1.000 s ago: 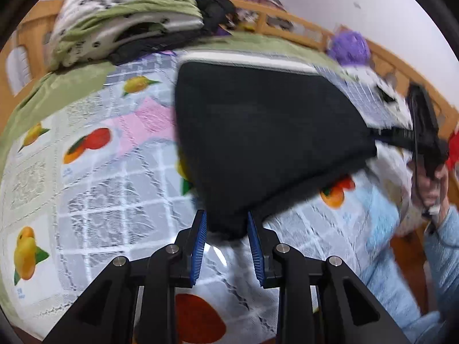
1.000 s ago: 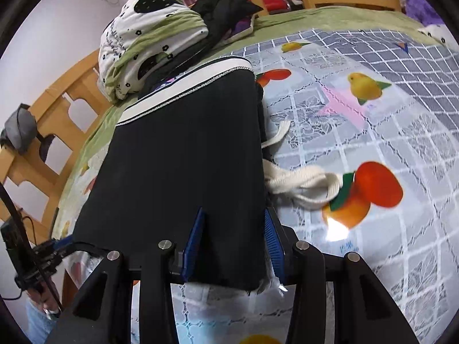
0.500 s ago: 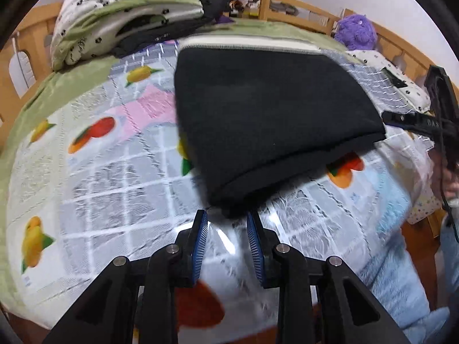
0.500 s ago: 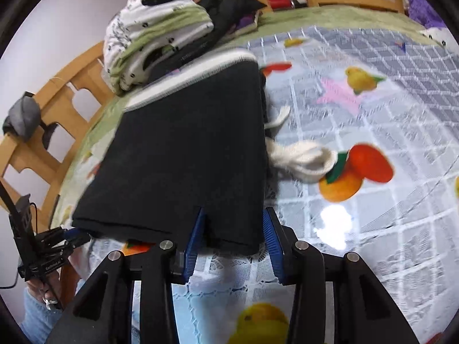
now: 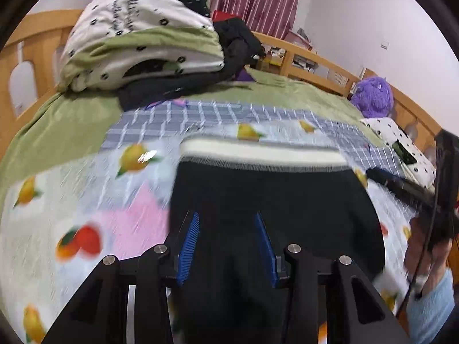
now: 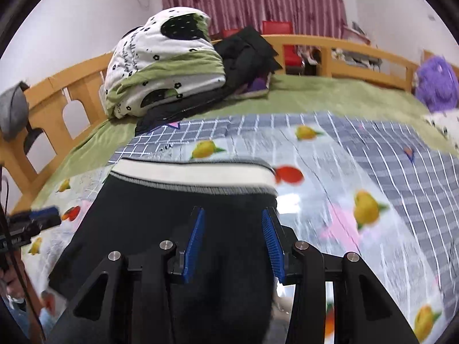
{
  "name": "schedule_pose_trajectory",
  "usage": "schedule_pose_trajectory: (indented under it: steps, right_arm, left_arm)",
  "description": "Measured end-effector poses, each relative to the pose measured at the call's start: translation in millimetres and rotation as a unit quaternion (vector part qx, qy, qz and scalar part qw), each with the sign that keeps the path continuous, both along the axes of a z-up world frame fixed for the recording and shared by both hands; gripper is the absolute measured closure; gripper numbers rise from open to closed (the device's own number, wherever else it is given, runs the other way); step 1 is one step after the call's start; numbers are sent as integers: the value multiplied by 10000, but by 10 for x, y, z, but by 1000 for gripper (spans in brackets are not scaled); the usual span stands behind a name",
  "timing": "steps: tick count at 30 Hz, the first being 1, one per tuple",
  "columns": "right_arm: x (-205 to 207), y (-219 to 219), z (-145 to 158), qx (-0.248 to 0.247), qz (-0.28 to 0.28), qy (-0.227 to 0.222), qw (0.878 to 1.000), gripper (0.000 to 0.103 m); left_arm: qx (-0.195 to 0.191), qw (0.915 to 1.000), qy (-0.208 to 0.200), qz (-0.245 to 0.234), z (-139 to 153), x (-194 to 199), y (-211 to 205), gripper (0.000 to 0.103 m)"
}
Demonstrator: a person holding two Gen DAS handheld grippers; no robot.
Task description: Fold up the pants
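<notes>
The black pants [image 5: 272, 200] lie folded on the fruit-print sheet, their white waistband [image 5: 258, 154] at the far end. My left gripper [image 5: 226, 226] is open, its blue pads low over the near left part of the black cloth. My right gripper [image 6: 233, 223] is open too, over the near right part of the pants [image 6: 172, 215], with the waistband [image 6: 195, 175] beyond it. Neither gripper holds cloth. The right gripper also shows at the right edge of the left wrist view [image 5: 401, 186]. The left one shows at the left edge of the right wrist view [image 6: 34, 223].
A folded white and green quilt [image 6: 163, 57] with dark clothes [image 6: 246, 54] sits at the head of the bed. A purple plush toy [image 6: 436, 83] sits at the far right. Wooden bed rails [image 6: 344, 48] run around the mattress. A green blanket [image 5: 57, 123] lies under the sheet.
Both grippers have moved forward from the near edge of the folded pants to over the black cloth. The views have tilted up toward the head of the bed.
</notes>
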State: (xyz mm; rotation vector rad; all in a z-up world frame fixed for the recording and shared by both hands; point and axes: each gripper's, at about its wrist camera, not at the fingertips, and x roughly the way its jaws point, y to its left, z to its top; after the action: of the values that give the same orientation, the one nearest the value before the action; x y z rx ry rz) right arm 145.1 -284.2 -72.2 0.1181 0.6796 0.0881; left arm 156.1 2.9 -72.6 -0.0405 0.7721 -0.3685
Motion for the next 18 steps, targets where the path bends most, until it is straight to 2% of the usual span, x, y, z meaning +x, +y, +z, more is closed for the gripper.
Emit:
schedule_pose_trajectory:
  steps: [5,6,8,9,11,13,18]
  right_arm:
    - [512,117,-60,-104,27,-208,9997,69]
    - [640,137,-101,-133,87,-89,9998,69]
    - [946,206,-338,-476,121,521,9974,75]
    - [1066,212,-498,-643,70,815,9946,82]
    - [1153,138,-604,-445,113,894,9949,82]
    - [1193,39,-604,-142,136,934,9954,83]
    - [1155,23,-593,-101,116,894,9959,83]
  left_arm:
    - [60,9999,-19,-82,-101,630,-476,65]
    - [125,9999,-56,-56,-118,698,-533,65]
    - [381,9992,-49,111,-236,940,-633,64]
    - [508,9982,77,293,-329,1061,-639,64]
    - [355,9973,533,369,-551,1258,-596,64]
    - [320,9975,515,375,-587,1284,-579,64]
    - [314,9976,519,326,-535,1247,-551,64]
